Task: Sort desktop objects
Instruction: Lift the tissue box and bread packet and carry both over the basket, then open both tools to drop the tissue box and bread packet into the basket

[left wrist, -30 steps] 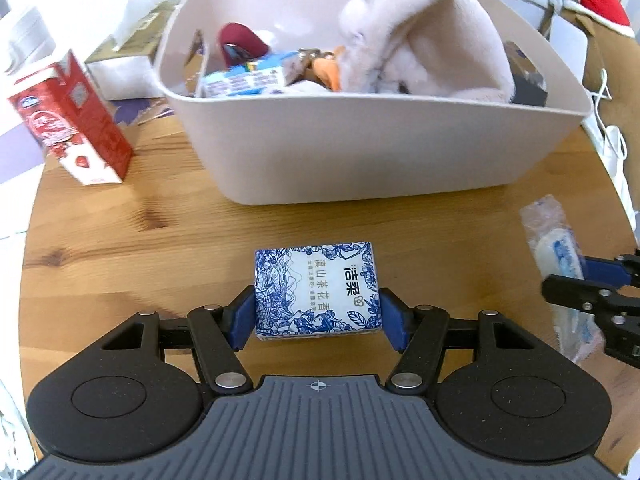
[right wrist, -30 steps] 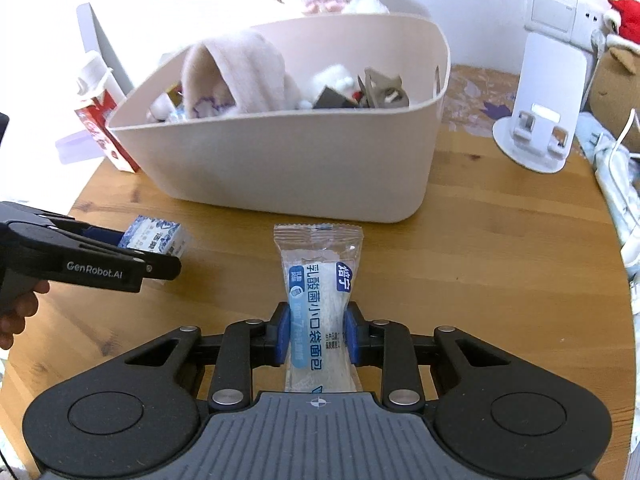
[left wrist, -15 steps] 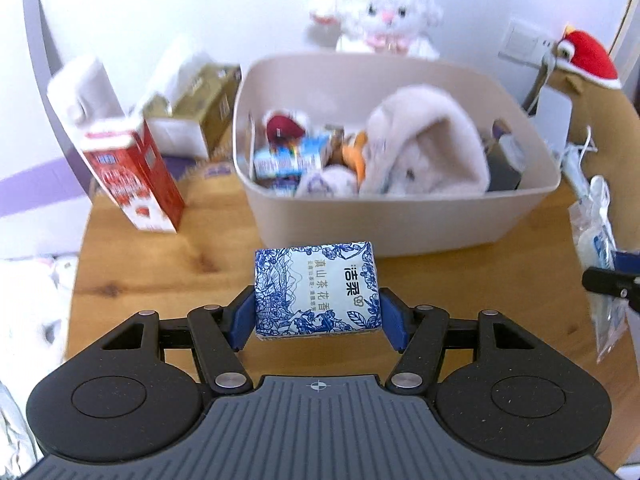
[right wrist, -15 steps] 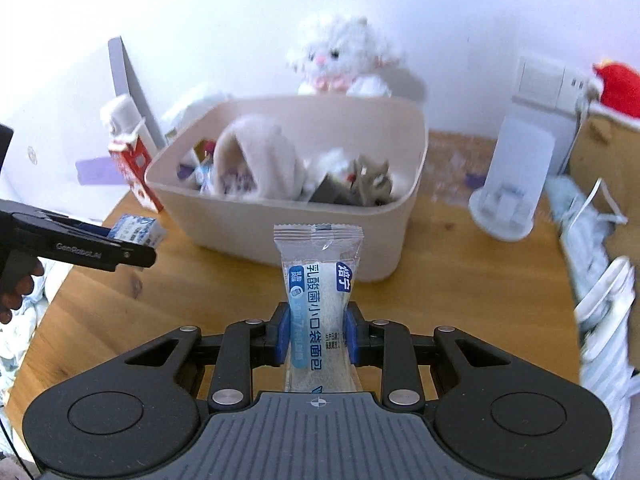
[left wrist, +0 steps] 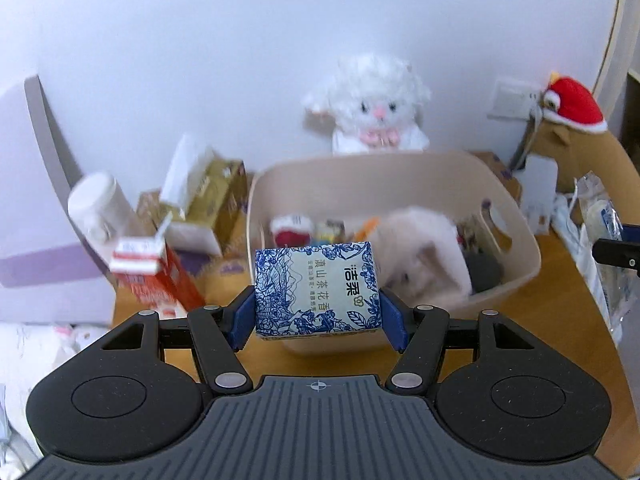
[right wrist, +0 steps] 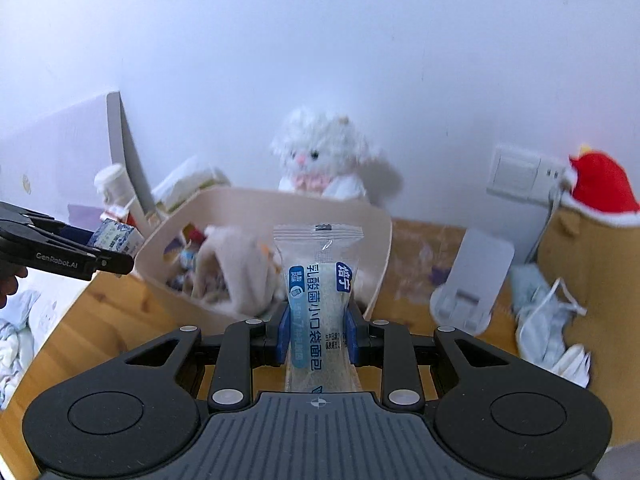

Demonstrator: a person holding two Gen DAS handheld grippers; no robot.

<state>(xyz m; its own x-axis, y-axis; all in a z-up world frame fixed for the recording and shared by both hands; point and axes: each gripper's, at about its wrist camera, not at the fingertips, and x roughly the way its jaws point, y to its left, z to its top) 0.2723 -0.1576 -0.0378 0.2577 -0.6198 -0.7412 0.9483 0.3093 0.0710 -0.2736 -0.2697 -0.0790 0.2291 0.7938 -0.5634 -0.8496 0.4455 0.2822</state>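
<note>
A round wooden desk [left wrist: 560,312] stands against a plain white wall. On it sits a beige bin [left wrist: 516,280] with rounded corners, holding a pale plush cloth [left wrist: 424,252], a small red item and other oddments too blurred to name. Behind the bin a white plush lamb [left wrist: 372,108] leans at the wall. Left of the bin stand a red-and-white milk carton [left wrist: 152,276] with a white cap, and a gold tissue box [left wrist: 216,200] farther back. To the right are a white phone stand [right wrist: 472,280], a wall socket plate [right wrist: 516,172], a brown plush with a red hat [right wrist: 600,184] and a heap of white cloth and cords [right wrist: 548,320] at the desk edge.

The left gripper [left wrist: 318,312] holds a blue-and-white tissue pack [left wrist: 316,288] off the desk, in front of the bin's near wall. Its blue fingers [left wrist: 244,316] press the pack's two short sides, set fairly wide, the printed face turned toward the camera.

The right gripper [right wrist: 318,332] holds a clear bread packet [right wrist: 320,292] with blue print, standing upright. Its fingers [right wrist: 283,330] pinch the packet narrowly at its waist, so the sealed top rises above them in front of the bin's right end. In the right wrist view the left gripper shows at the left edge with the tissue pack at its tip, beside the bin's left end; part of a hand [right wrist: 8,284] shows behind it.
</note>
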